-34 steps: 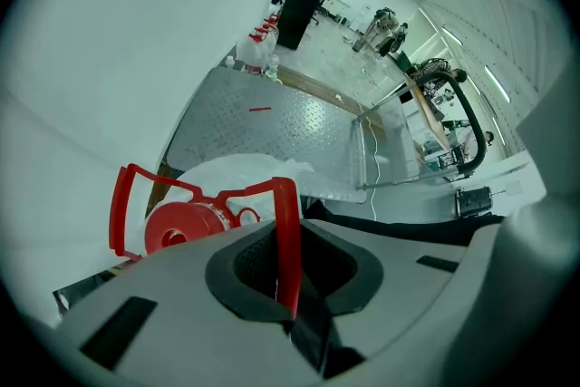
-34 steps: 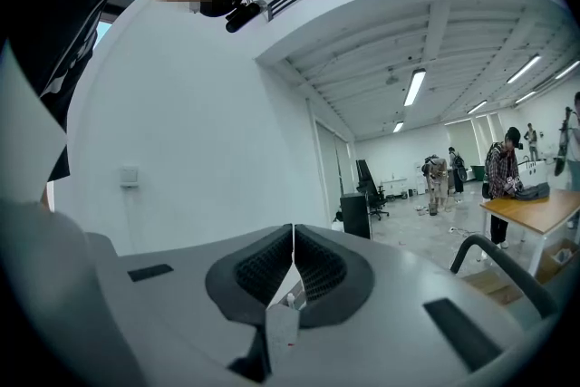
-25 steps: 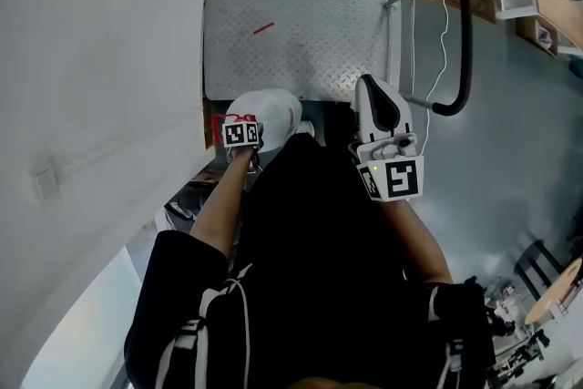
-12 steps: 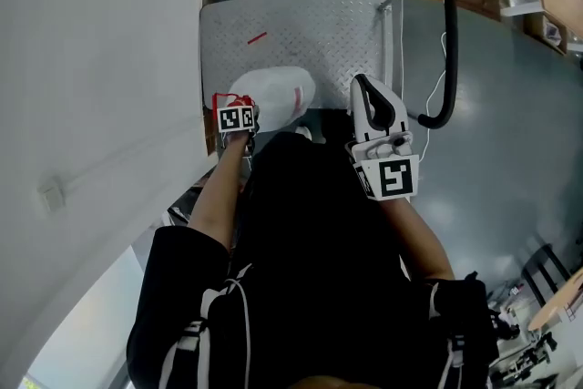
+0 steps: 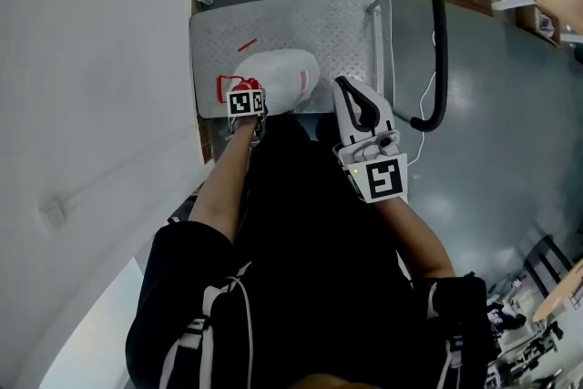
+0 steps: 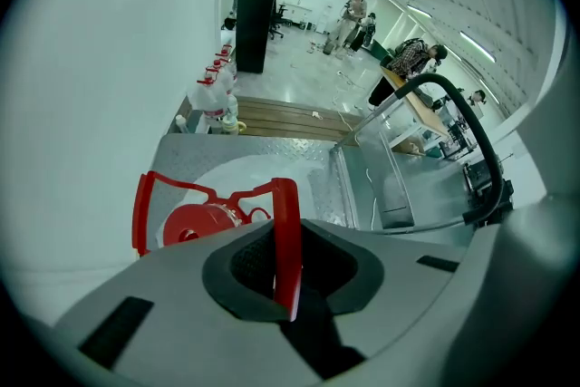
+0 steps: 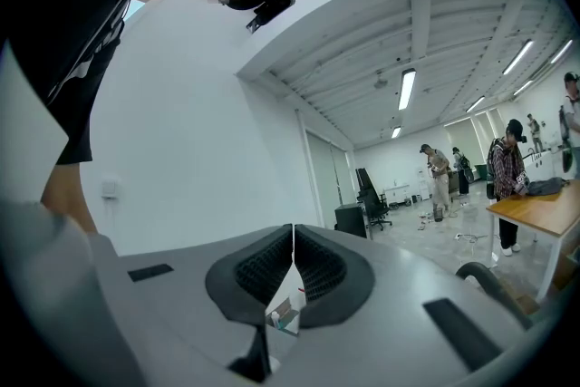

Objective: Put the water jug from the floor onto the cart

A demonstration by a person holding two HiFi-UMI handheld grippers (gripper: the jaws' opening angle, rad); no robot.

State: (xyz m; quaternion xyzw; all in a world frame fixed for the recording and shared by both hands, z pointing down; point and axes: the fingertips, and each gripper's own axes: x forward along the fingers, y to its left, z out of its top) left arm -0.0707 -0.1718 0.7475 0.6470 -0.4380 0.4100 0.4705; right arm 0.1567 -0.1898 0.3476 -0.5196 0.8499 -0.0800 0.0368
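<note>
Diamond-plate metal cart deck [image 5: 310,32], rounded white plastic water jug [image 5: 282,73] at its near edge, left gripper [image 6: 283,272] clamped on thin red handle [image 6: 286,222], right gripper [image 7: 292,272] closed, empty.

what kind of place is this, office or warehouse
Likely a big open office or lab: ceiling strip lights, an office chair, a wooden desk, plus a metal platform cart.

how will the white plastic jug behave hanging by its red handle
The bulky white plastic jug is probably heavy if full. Pinched by its thin red handle in the left gripper, it may swing and the handle flex.
</note>
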